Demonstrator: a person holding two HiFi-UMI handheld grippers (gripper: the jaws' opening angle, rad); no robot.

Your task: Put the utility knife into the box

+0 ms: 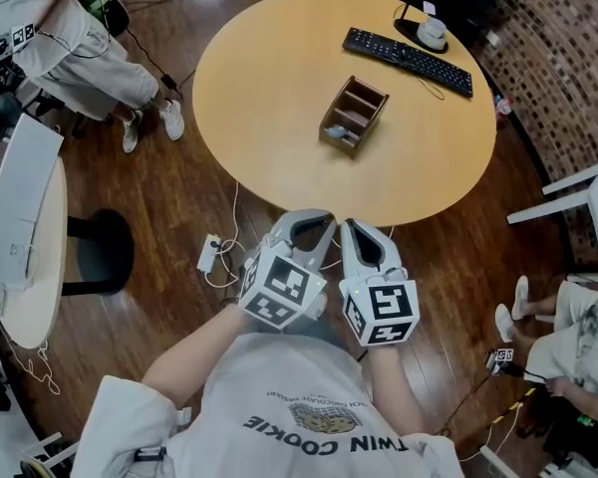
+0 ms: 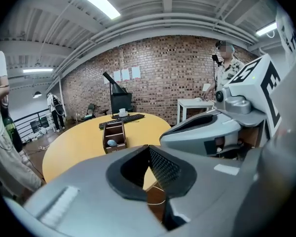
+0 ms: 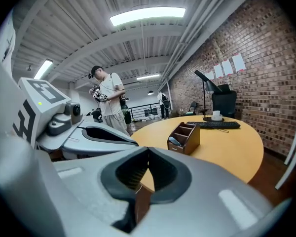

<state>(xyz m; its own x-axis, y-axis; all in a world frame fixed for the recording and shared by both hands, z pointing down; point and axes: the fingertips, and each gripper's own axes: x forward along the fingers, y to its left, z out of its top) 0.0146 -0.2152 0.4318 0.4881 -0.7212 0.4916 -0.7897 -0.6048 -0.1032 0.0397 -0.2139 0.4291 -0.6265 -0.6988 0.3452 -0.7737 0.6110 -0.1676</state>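
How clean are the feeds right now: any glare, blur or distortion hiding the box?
Head view: even light, sharp, box clear on the table, no glare. Left gripper view: heavy fisheye, black corners, ceiling light blown out, box small but readable. Right gripper view: same fisheye bending, ceiling lamp glaring, box sharp.

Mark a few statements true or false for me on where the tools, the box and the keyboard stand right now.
1. The left tool and the right tool are both shut, with nothing held. True.
2. The brown wooden compartment box sits on the floor. False: it stands on the round yellow table.
3. The black keyboard lies on the table beyond the box. True.
4. The right tool touches the box. False: both tools are short of the table's near edge, well apart from the box.
5. A small grey-blue object lies in the box's nearest compartment. True.
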